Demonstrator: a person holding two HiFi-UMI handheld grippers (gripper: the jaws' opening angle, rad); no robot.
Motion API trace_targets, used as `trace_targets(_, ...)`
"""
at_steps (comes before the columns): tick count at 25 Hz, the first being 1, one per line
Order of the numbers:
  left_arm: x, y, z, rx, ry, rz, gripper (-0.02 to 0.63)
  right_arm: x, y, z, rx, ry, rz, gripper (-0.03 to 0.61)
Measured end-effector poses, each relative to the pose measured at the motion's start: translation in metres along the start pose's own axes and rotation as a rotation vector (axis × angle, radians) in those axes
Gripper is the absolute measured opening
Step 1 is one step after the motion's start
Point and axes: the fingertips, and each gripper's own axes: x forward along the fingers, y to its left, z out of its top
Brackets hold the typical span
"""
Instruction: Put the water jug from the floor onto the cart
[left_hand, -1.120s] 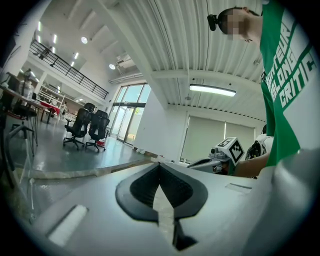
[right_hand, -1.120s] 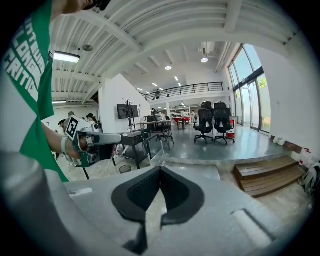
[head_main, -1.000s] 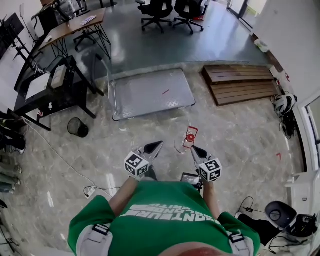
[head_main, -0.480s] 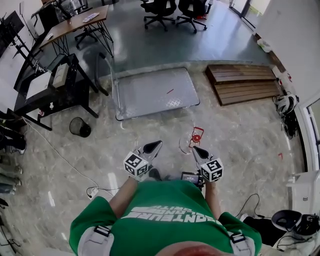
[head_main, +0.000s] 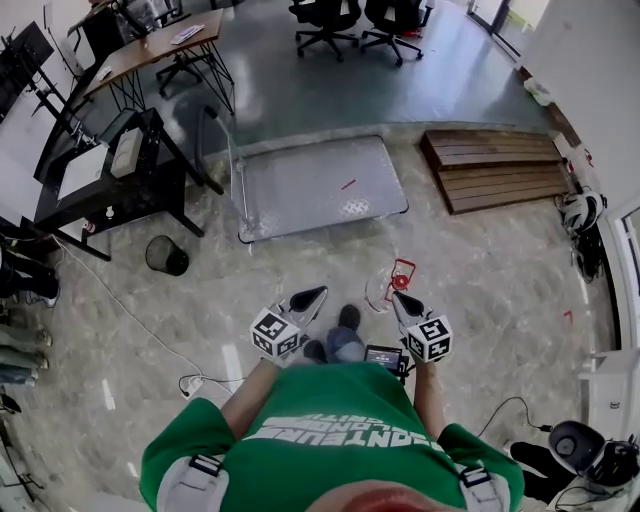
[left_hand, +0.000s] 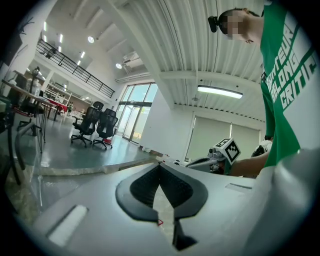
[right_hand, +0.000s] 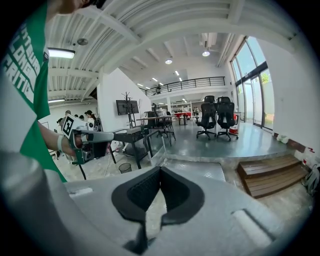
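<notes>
The water jug (head_main: 383, 288), clear with a red cap and red handle, stands on the marble floor just ahead of my right gripper (head_main: 397, 297). That gripper is shut and empty, its tip close to the jug's right side. My left gripper (head_main: 318, 292) is also shut and empty, about a hand's width left of the jug. The cart (head_main: 320, 185), a flat metal platform with an upright handle at its left end, lies farther ahead. In the right gripper view the shut jaws (right_hand: 160, 169) point at the cart (right_hand: 200, 170). The left gripper view shows its own shut jaws (left_hand: 160, 166).
A black desk (head_main: 100, 170) and a black waste bin (head_main: 166, 255) are at the left. Wooden steps (head_main: 500, 168) lie right of the cart, office chairs (head_main: 330, 15) beyond it. A power strip with cable (head_main: 190, 383) lies on the floor at my left. My shoe (head_main: 348, 318) shows between the grippers.
The person has stepped forward: the jug and cart sit nearer in the head view, both grippers have come closer to the jug, and a shoe now shows between them.
</notes>
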Motion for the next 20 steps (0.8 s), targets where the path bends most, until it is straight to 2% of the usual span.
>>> trace_targets(5,0.016,0.014,-0.001,-0.011,0.034,0.007,0.008,0.009,-0.006,0.004,0.005,0.003,0.004,-0.008)
trace_targets(13,0.056,0.000,0.001,-0.017,0.054,-0.088,0.008,0.005,-0.036,-0.001,0.059,0.017,-0.047,-0.008)
trace_targets(20,0.077,0.021,0.011,-0.009,0.064,-0.078,0.008,0.018,-0.067,0.009,0.057,0.017,-0.053,-0.008)
